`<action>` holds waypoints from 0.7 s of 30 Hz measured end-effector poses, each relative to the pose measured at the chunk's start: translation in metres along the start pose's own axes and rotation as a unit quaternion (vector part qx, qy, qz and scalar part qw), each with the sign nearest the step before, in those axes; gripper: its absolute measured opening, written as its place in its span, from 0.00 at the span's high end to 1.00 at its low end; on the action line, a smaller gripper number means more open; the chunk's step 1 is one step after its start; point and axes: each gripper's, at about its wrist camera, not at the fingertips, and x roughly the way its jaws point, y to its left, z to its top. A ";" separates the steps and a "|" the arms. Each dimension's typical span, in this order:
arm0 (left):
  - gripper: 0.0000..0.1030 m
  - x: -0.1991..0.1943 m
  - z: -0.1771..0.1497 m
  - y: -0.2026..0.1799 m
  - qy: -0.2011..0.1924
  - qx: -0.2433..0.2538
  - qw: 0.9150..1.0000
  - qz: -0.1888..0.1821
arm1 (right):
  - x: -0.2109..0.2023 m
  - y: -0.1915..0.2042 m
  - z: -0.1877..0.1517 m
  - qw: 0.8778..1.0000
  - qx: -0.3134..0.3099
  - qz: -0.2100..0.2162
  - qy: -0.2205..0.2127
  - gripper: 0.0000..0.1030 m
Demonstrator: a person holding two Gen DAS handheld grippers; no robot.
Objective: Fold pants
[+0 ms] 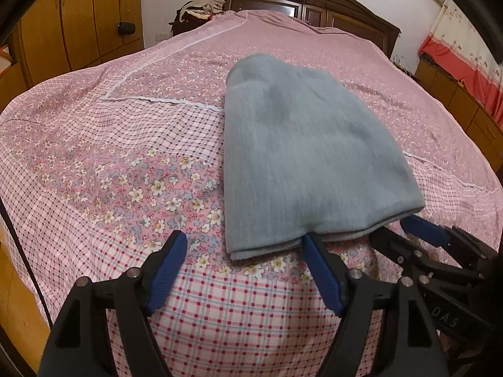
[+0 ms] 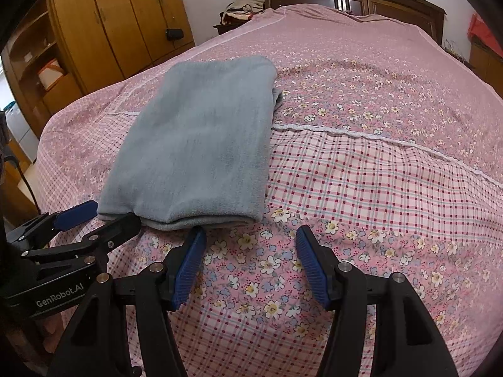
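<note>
The grey-blue pants [image 1: 301,157] lie folded into a flat rectangle on the bed; they also show in the right wrist view [image 2: 198,144]. My left gripper [image 1: 245,245] is open and empty at the near edge of the pants, its right fingertip [image 1: 309,240] touching the near hem. My right gripper [image 2: 250,235] is open and empty just in front of the pants' near right corner. Each gripper shows in the other's view, the right gripper [image 1: 393,229] and the left gripper [image 2: 107,213], both at the near hem.
A pink floral and checked bedspread [image 1: 125,163] covers the bed. A dark wooden headboard [image 1: 301,0] stands at the far end, with a pile of clothes [image 1: 201,9] beside it. An orange wooden wardrobe [image 2: 119,15] is on the left. Red and white curtains [image 1: 459,50] hang at the right.
</note>
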 end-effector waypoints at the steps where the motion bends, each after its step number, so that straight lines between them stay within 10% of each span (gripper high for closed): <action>1: 0.23 0.000 0.000 -0.001 0.000 0.000 1.000 0.000 | 0.000 0.000 0.000 1.000 0.000 0.000 0.000 0.41; 21: 0.23 0.000 0.000 0.001 -0.001 -0.002 1.000 -0.002 | 0.000 0.000 0.000 1.000 0.000 0.000 0.000 0.41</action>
